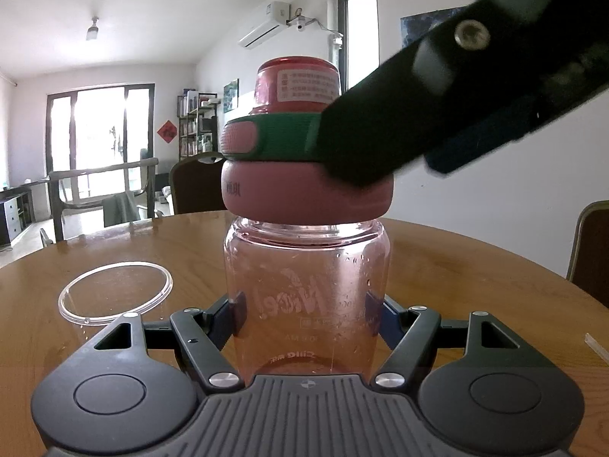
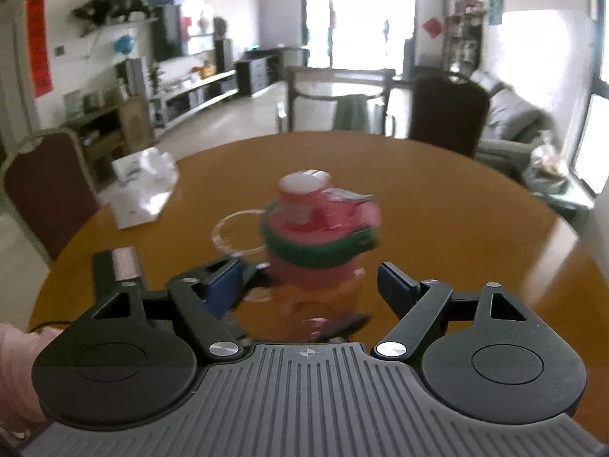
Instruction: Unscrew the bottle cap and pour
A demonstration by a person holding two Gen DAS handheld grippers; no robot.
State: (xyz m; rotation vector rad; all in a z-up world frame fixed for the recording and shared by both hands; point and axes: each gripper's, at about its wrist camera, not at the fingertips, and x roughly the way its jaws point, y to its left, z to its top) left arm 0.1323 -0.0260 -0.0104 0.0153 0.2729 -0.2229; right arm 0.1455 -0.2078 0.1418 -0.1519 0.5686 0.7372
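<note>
Right at the middle of the round wooden table (image 1: 437, 251) stands the pink see-through bottle (image 1: 306, 297), upright, long axis straight up, and the left gripper (image 1: 304, 312) has its blue pads pressed against both sides of the lower body, so it's clamped and steady. Up top the pink cap (image 1: 274, 196) with its green band sits on the neck, looking a bit lifted or crooked, though I can't tell how far it's threaded. The right gripper (image 2: 310, 285) comes down at a slant from above and to the right of the bottle; its own view shows the jaws spread wide on either side of the cap, not gripping, while the left view shows one finger up against the cap's edge. So the cap lies straight ahead between those open jaws, and the right hand is the one placed to twist it; my guess is it needs to close squarely on the cap first. Just left of the bottle there's a clear glass (image 1: 114, 291), only its rim obvious. Beyond the bottle: chairs, a bookshelf, bright balcony doors. The right view is motion-blurred.
</note>
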